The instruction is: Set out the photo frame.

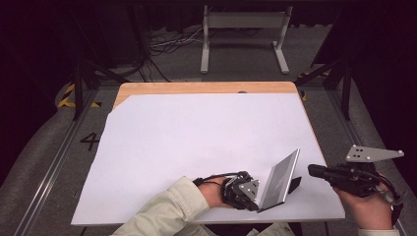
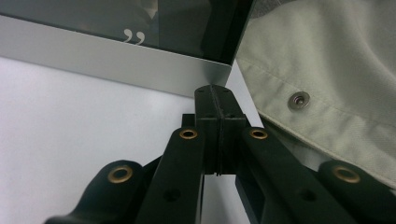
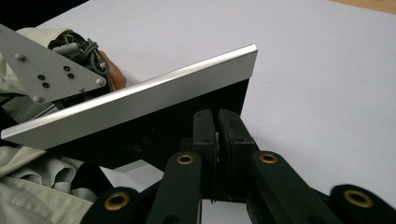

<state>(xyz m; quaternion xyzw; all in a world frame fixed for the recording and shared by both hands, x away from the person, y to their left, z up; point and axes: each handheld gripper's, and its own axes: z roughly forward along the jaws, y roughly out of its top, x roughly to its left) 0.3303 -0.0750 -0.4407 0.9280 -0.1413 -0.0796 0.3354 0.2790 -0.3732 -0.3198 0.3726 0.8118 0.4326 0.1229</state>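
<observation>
Picture frame (image 1: pixel 281 179) sits at about 5 o'clock on the surface, propped up tilted on a black stand at its back. It's a flat rectangle with a smooth brushed-silver metal border and a dark glossy pane; in the left gripper view (image 2: pixel 116 60) you can make out white quote marks printed on the pane.

Left gripper (image 1: pixel 253 196) is right at the frame's near corner, jaws clenched flat together with nothing between them, tips just about at the silver edge. Can't tell if they really touch it. The hand on it comes out of a pale beige fabric sleeve (image 1: pixel 164 211) with a metal snap button.

Right gripper (image 1: pixel 314 170) is at 3 o'clock from the frame, behind it, black and matte with a grey three-cornered plate on top. Its jaws are nearly closed with a thin gap, holding nothing.

The surface (image 1: pixel 196 142) is a wooden top covered by a big plain white sheet, wood showing along the far edge. Around it: grey floor, a white metal stand (image 1: pixel 243 34) at 12 o'clock, loose cables and dark curtains.
</observation>
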